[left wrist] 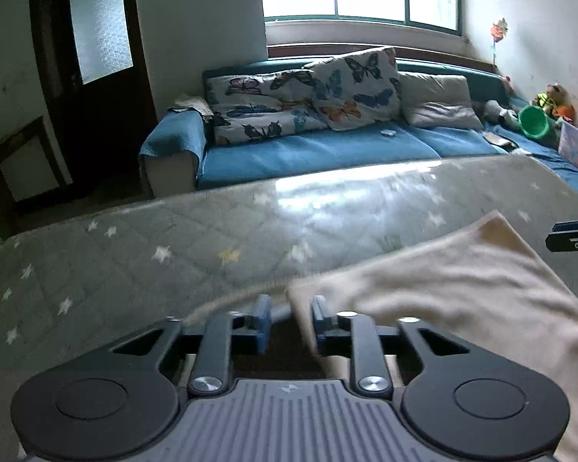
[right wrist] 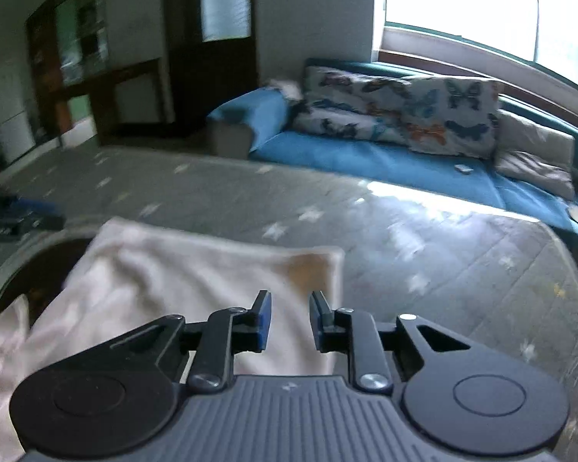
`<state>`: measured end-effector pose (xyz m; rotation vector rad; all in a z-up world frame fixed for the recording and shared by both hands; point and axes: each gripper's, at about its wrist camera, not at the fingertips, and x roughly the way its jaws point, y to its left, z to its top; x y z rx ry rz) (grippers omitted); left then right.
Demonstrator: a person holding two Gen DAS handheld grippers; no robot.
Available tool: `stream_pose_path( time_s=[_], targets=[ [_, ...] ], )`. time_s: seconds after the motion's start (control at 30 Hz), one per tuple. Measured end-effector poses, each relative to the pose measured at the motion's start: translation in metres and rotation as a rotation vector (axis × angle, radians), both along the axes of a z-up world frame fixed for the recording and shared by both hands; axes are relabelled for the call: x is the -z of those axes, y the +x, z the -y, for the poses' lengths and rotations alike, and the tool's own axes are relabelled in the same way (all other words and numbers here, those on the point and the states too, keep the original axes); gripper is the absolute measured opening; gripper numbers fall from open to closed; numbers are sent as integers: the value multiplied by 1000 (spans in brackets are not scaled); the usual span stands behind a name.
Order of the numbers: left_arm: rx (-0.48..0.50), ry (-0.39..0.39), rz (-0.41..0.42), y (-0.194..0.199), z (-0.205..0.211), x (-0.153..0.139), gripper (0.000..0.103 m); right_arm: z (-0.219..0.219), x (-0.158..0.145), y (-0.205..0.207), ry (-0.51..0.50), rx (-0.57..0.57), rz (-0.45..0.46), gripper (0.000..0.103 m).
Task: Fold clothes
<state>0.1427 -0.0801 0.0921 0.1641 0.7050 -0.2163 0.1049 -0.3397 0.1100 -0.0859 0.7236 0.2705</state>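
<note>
A cream cloth (left wrist: 462,288) lies folded on the grey, star-printed tabletop (left wrist: 135,238), ahead of a blue sofa (left wrist: 320,150) with butterfly cushions. The left tongs (left wrist: 289,323) stand narrowly parted at the cloth's near left corner, its edge between the blue pads, nothing pinched. The right tongs (right wrist: 289,321) (also slightly parted) hover over the cloth's right edge, gripping nothing.

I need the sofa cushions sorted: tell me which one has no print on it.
The plain grey cushion, rightmost of the three on the blue sofa. The two cushions left of it are covered in butterflies.
</note>
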Motion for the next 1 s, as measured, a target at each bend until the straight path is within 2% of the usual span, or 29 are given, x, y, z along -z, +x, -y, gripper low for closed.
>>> stream_pose_path(
  time_s=[0.1,0.3,0.47,0.57,0.63,0.67,0.7,0.83,1.0],
  targets=[
    [5,11,-30,-25,-11,6,33,-17,2,-32,2,-85,-13,29],
    [-4,13,-97,-61,-33,24,37,-57,6,-100,18,-248,-31,33],
    [16,18,-117,-74,-33,35,37,-76,8,-127,-7,-305,-17,35],
    [17,14,-102,-75,-32,39,36,-78,10,-131,-7,-298,-23,38],
    [16,7,-93,-77,-31,41,28,-76,13,-132,-3,-281,-31,38],
    [21,0,-91,-78,-30,41,16,-75,13,-132,1,-271,-34,38],
    [21,-2,-87,-78,-29,41,11,-74,14,-133,5,-262,-37,38],
    [-79,6,-36,-88,-37,36,5,-71,15,-137,17,-250,-38,39],
    [-329,-53,56,-121,-75,13,5,-78,17,-146,17,-286,-32,39]
  ],
)
